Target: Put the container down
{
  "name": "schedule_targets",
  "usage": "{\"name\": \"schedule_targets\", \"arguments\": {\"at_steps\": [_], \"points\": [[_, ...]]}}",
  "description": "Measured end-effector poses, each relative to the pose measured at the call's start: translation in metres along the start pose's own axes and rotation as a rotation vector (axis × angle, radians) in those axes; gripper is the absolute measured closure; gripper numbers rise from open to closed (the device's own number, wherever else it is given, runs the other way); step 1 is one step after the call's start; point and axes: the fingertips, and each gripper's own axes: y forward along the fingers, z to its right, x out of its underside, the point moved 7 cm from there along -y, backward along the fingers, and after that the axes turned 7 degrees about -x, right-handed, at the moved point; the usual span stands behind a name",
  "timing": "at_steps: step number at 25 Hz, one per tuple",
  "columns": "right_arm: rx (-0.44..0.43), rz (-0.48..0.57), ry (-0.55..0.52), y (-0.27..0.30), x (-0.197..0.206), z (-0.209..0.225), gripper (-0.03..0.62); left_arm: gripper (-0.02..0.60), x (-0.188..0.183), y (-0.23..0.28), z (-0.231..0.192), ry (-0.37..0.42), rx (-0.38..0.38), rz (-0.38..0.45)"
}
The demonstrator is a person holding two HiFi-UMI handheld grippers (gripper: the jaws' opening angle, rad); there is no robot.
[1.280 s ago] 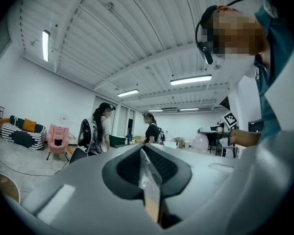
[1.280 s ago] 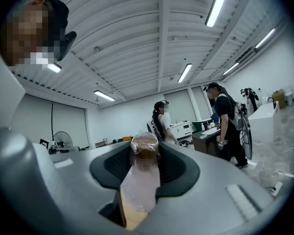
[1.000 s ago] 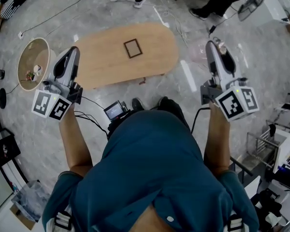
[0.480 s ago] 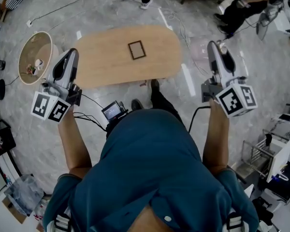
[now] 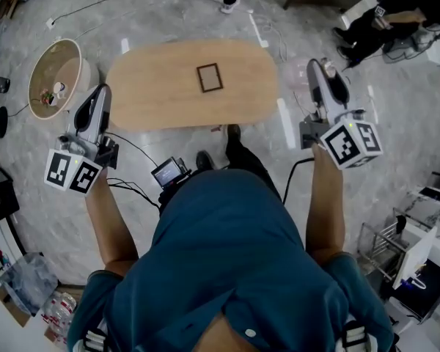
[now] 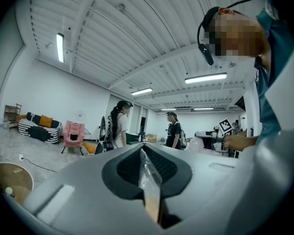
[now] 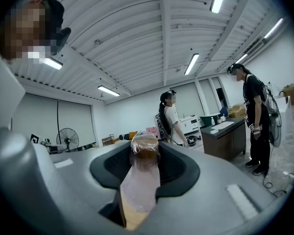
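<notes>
The put-down looks not yet begun. The right gripper (image 7: 145, 156), raised at two o'clock in the head view, has its jaws closed on the clear plastic container (image 7: 138, 190), whose top is brownish. The left gripper (image 6: 150, 170), at ten o'clock, is pinched shut on a thin clear plastic film (image 6: 148, 182). Next, I judge, the container must be carried to the oval wooden table (image 5: 154, 94) at twelve o'clock, lowered there and let go.

Head view faces down; gripper views upward.
</notes>
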Motion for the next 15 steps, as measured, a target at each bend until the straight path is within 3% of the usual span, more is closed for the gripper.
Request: {"name": "schedule_targets", "arguments": {"at_steps": [15], "points": [[-0.047, -0.070, 0.054, 0.066, 0.049, 0.070, 0.445, 0.583, 0.009, 0.029, 0.002, -0.005, -0.078, -0.064]]}}
